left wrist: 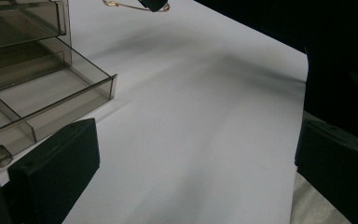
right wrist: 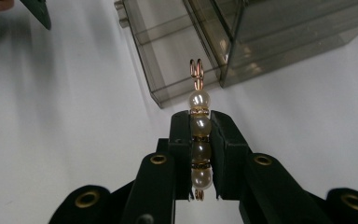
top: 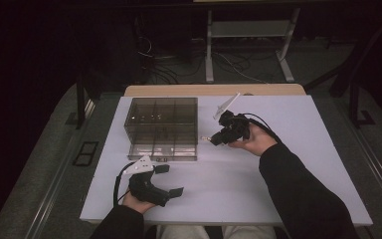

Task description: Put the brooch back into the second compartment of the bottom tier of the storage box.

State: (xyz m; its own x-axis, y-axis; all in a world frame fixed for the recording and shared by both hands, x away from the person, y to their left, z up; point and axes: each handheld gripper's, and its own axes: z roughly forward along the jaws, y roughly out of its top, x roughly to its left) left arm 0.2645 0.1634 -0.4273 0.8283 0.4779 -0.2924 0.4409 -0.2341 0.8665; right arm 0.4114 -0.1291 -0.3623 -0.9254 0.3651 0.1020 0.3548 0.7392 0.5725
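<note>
Four pearls on a gold wire made up the pin, and it sat clamped lengthwise between the jaws of the right gripper, loop end poking out past the tips. In the high view the pin was held above the table, just right of the box, pointing toward it. The smoky box had a drawer pulled out, its open end just ahead of the loop in the right gripper view.

The left gripper rested low on the table in front of the box with its jaws wide apart and nothing between them; its own view showed the drawer close on its left.

Risks, as a judgement:
- The pads gripped round, slick pearls, so the pin could roll or squirt out if the grip eased or the hand jerked.
- The wire loop stuck out front and could snag on the drawer wall, twisting the pin in the jaws.
- A release too high or off-line would drop it on the table or into the wrong compartment.
- The box looked light, and with the left gripper not holding it, a bump could shove it or push the drawer back in.
</note>
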